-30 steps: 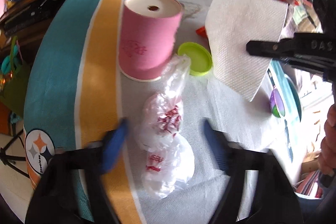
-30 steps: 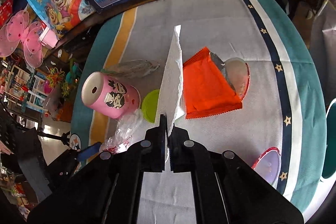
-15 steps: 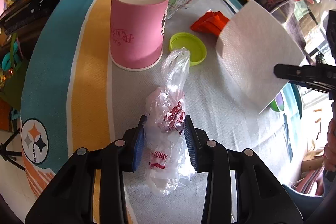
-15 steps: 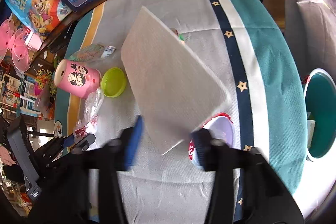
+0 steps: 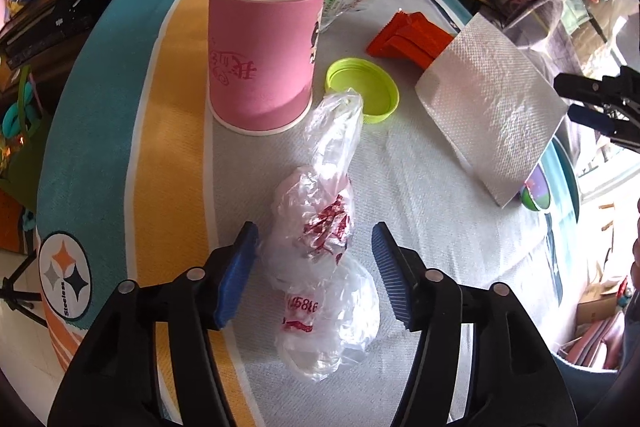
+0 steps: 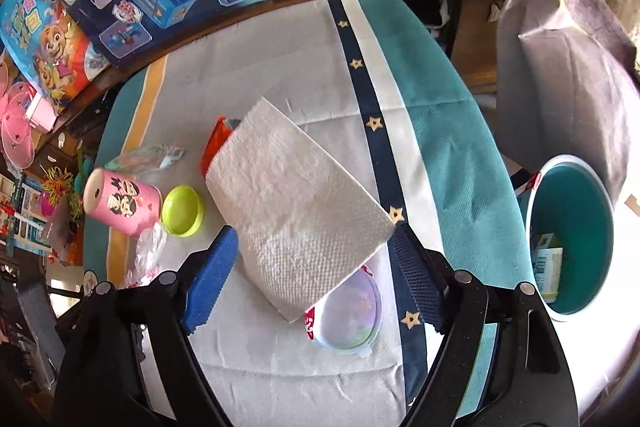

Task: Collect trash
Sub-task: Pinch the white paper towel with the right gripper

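A crumpled clear plastic bag lay on the striped tablecloth, before an upturned pink paper cup. A round lime-green plastic lid sat just right of the cup. Farther right, a white paper towel lay over an orange foil wrapper and a round clear-lidded container. A teal waste bin stood beyond the table's right edge.

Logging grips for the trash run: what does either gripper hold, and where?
Nothing: left gripper open astride the plastic bag; right gripper open, paper towel released.
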{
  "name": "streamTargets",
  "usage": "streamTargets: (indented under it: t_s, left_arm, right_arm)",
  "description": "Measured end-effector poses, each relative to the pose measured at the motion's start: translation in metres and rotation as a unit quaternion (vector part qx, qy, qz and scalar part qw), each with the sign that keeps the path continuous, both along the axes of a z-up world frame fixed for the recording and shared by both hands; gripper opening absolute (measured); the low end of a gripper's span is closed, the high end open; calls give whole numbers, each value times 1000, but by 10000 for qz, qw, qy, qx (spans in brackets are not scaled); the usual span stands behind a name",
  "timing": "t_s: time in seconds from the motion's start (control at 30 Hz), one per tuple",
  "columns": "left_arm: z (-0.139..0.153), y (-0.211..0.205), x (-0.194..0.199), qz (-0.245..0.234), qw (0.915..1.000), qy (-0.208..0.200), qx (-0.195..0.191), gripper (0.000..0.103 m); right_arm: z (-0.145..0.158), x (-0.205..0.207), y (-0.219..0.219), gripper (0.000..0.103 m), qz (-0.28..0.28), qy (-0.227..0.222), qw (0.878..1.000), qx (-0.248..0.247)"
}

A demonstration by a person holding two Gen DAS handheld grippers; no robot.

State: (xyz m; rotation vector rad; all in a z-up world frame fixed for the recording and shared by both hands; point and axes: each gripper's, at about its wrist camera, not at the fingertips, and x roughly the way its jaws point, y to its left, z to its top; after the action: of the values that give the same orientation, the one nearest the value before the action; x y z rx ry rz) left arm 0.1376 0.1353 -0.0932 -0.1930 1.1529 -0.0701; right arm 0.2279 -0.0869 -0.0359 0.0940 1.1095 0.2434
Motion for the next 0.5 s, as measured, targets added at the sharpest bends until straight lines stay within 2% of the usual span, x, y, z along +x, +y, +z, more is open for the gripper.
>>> streamTargets:
  t_s: [0.07,0.13,0.33,0.5]
  left_arm:
    - [-1,-1,0,-25,10000,-13,2,66]
    - [-1,-2,0,-47,10000,-23,-9,68]
    - [-1,-2,0,-137,9999,-44,-95,71]
    - [-1,-2,2,-131,9998,-92,-138,71]
  right_arm:
    - [-7,7,11,86,286,124,9995,-11]
    - [-22,17,23,86,536,311,9980,-131]
    - [-53,39,37,86,715,699,9948,-181]
    - [-69,44,45,86,809,741,9925,-547]
